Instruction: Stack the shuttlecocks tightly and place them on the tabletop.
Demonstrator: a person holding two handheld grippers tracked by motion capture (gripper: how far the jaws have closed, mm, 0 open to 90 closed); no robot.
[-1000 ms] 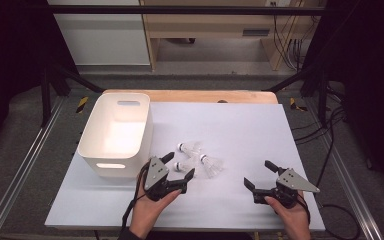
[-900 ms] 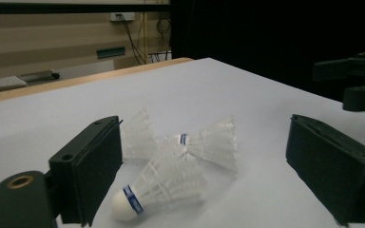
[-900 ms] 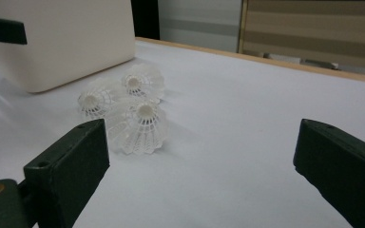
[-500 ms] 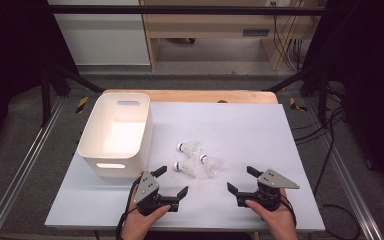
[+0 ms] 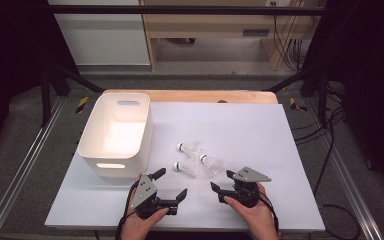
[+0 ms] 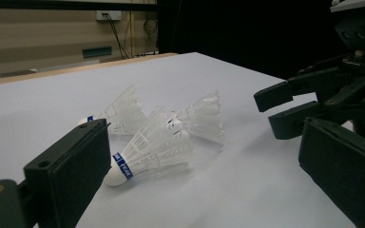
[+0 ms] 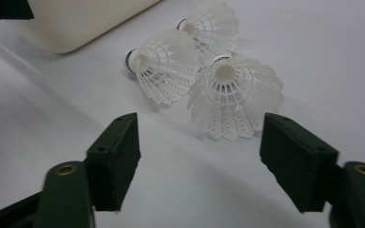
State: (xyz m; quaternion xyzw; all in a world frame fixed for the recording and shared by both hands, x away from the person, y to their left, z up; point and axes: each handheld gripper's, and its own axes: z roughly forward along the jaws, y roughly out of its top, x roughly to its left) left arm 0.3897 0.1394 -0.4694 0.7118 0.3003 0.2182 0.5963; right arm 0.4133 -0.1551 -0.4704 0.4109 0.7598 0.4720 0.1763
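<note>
1. White sheet covers the table; a wooden edge shows along its far side. Dark floor and metal rails surround the table.
2. Left gripper: held low over the sheet near its front edge, jaws spread wide, nothing between them. In the left gripper view the jaws frame the shuttlecocks from the side.
3. Right gripper: also near the front edge, jaws apart and empty, grey three-cornered plate on top. In the right gripper view the open jaws point at the shuttlecock skirts.
4. Nearest shuttlecock: lies on the sheet just ahead of the right gripper, skirt toward that camera, not touched by either jaw.
5. Second shuttlecock: on its side, blue band at the cork, just ahead of the left gripper and touching the nearest one.
6. Third shuttlecock: farther back, close beside the other two.
7. White bin: stands at the left of the sheet, just left of the shuttlecocks; it looks empty, with handle slots in its near and far walls.
</note>
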